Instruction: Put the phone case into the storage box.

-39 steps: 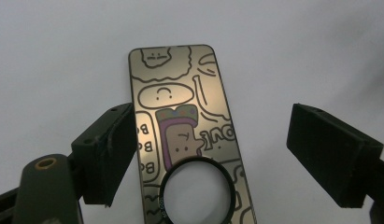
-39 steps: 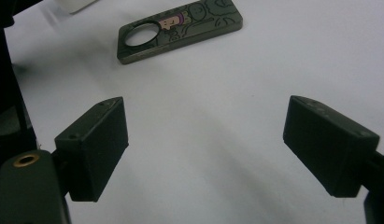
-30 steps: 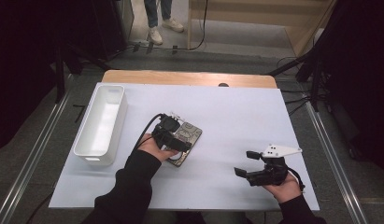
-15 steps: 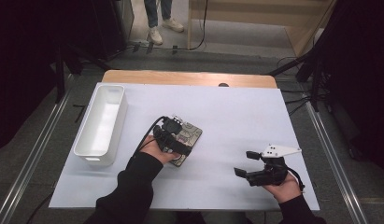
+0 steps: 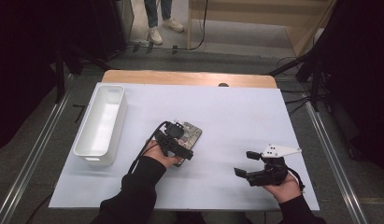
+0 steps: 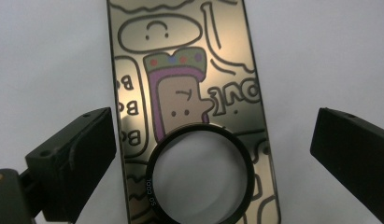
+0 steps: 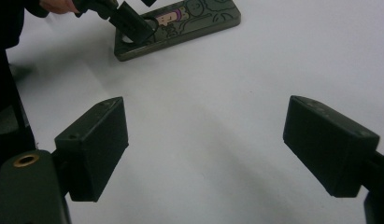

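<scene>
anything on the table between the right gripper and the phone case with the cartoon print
Nothing: bare white table lies between the right gripper and the cartoon-printed phone case, clearest in the right gripper view.

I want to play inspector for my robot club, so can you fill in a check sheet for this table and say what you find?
Surface: white table top on a wooden table, bare and flat.
Job's things: phone case with cartoon doodles and a round ring, lying flat near the middle of the table.
Clutter: white bin at the left side, nothing seen inside.
Grippers: left gripper right above the case, fingers spread either side of it after opening just now, not pressing it. Right gripper open over bare table, holding nothing.
Cables: black cable looping from the left gripper; more cables on the floor beyond.
Surroundings: dark stands at the sides, a person's legs and shoes past the far edge.
</scene>
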The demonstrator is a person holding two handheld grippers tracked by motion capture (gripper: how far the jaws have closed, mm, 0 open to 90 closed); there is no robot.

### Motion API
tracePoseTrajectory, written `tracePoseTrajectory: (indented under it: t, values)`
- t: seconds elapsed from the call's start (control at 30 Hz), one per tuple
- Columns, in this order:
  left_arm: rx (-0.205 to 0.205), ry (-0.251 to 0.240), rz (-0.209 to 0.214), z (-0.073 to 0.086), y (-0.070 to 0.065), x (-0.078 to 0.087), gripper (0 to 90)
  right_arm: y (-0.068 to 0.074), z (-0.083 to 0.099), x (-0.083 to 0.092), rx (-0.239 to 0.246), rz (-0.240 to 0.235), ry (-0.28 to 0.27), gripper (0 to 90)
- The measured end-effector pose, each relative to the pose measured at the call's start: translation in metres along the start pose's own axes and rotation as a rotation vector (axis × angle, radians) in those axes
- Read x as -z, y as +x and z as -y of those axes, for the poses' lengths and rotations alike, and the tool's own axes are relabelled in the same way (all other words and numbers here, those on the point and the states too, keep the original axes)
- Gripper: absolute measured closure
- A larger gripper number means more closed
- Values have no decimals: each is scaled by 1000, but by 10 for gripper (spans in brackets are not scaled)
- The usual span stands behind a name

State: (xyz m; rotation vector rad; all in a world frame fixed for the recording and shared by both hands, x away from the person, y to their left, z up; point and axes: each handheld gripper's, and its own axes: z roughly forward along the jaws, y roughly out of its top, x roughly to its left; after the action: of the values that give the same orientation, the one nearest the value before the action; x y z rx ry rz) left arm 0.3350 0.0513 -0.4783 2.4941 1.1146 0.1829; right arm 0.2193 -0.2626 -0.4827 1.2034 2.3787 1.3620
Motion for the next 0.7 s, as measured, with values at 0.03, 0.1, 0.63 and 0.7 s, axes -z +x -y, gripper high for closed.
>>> tracePoseTrajectory:
  t: [0.03, 0.1, 0.63, 0.7]
  values:
    - [2, 2, -2, 1, 0, -2, 2, 0, 0, 0, 0, 0, 0, 129]
    - [2, 3, -23, 4, -1, -5, 2, 0, 0, 0, -1, 0, 0, 129]
    - [4, 0, -81, 11, -7, -18, 3, 0, 0, -1, -4, 7, 5, 129]
    - [4, -2, -86, 11, -8, -19, 3, 0, 0, -1, -4, 7, 6, 129]
